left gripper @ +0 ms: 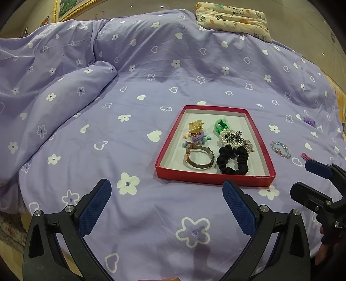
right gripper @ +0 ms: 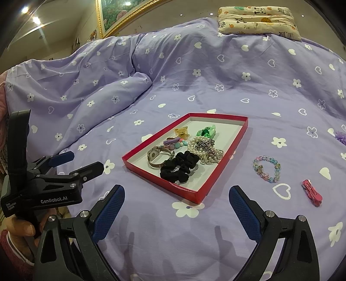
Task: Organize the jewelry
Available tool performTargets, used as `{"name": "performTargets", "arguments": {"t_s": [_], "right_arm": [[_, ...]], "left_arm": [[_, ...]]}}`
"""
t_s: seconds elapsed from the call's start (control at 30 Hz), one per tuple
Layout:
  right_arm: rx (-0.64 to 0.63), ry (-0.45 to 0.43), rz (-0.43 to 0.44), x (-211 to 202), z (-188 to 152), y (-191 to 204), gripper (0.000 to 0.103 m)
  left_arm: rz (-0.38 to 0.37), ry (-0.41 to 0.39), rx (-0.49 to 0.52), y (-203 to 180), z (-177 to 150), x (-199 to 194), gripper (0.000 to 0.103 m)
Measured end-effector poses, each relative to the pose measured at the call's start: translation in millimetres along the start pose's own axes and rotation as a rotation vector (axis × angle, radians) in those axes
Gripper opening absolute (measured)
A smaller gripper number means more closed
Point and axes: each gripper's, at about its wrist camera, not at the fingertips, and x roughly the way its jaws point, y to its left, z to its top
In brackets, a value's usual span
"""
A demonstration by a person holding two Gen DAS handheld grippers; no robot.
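A: We have both claws low in the frame over the bed (right gripper: 248, 75) with its purple flowered cover. The left claw (left gripper: 167, 205) is spread wide with nothing between its blue pads, and the right claw (right gripper: 176, 207) is just as wide open and empty.

B: And the red tray (right gripper: 201, 195)?

A: It sits in the middle of both views, lying flat on the cover. In it we see a black scrunchie (right gripper: 179, 165) at the near end, touching a metal watch (right gripper: 159, 156) on its left. Behind the scrunchie lies a heap of pearl beads and silver chain (right gripper: 205, 149), and farther back a green hair tie (right gripper: 205, 131) and a yellow hair clip (right gripper: 182, 132). A cluster of small pastel hair ties (right gripper: 175, 143) lies between the clip and the watch.

B: What do we have outside the tray?

A: In the right wrist view, a pastel bead bracelet (right gripper: 267, 168) lies on the cover to the right of the tray, apart from it. A pink hair clip (right gripper: 312, 195) lies lower right of the bracelet. A purple scrunchie (right gripper: 341, 138) shows at the right edge of the frame.

B: Anything else?

A: A patterned pillow (right gripper: 257, 20) lies at the upper right, and a gold picture frame (right gripper: 121, 23) at the upper left.
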Motion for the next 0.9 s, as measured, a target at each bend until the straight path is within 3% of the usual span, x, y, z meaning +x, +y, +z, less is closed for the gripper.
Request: {"name": "performTargets", "arguments": {"t_s": [0.9], "right_arm": [[-0.004, -0.007, 0.012, -1.8, 2.3, 4.1, 0.098]], "left_arm": [[0.001, 0.004, 0.003, 0.5, -1.0, 0.2, 0.103]]}}
